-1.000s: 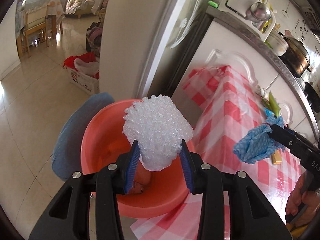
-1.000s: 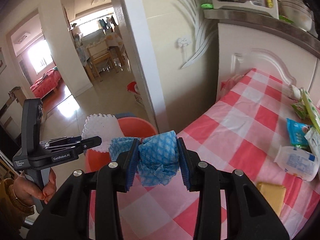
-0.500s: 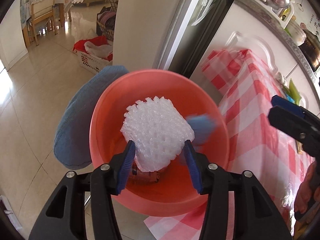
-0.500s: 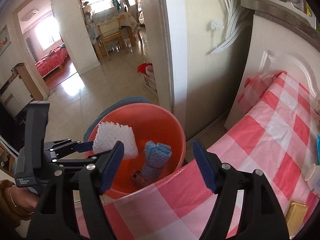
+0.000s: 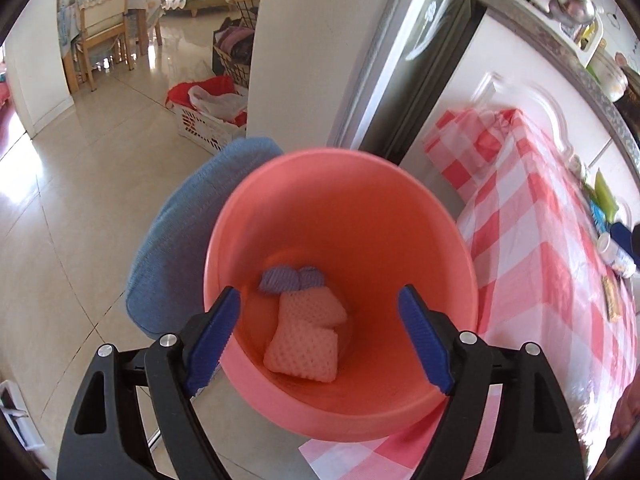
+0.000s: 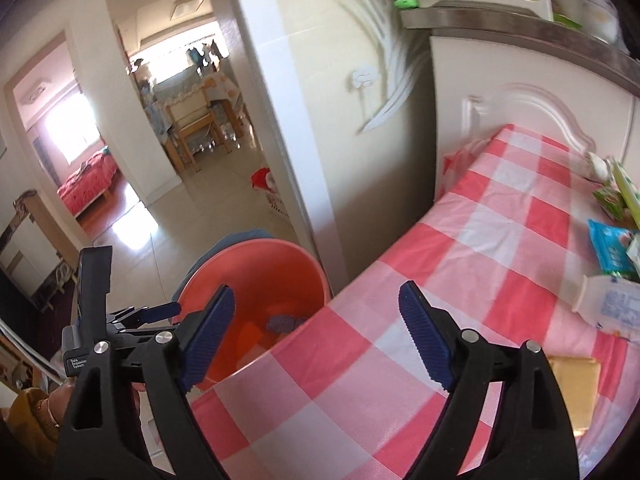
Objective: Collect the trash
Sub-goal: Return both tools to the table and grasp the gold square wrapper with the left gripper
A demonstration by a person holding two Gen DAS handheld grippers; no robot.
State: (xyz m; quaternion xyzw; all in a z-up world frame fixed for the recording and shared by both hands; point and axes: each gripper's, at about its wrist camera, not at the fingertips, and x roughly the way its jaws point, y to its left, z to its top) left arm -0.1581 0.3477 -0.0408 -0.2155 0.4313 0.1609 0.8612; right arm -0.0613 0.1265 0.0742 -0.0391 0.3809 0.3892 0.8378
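Both loads lie in the pink bucket (image 5: 340, 216): foam net (image 5: 306, 336), blue cloth (image 5: 290, 279). Left gripper (image 5: 318, 334) and right gripper (image 6: 316, 332) opening, empty. Remaining wrappers (image 6: 608, 250) at frame right, nearer the right gripper.

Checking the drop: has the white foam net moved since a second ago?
Yes. The foam net left the left gripper, whose jaws are opening, and lies at the bucket bottom.

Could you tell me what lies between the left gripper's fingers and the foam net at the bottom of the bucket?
Nothing: in the left wrist view, the opening left gripper stands empty above the foam net, only the bucket's bare wall between.
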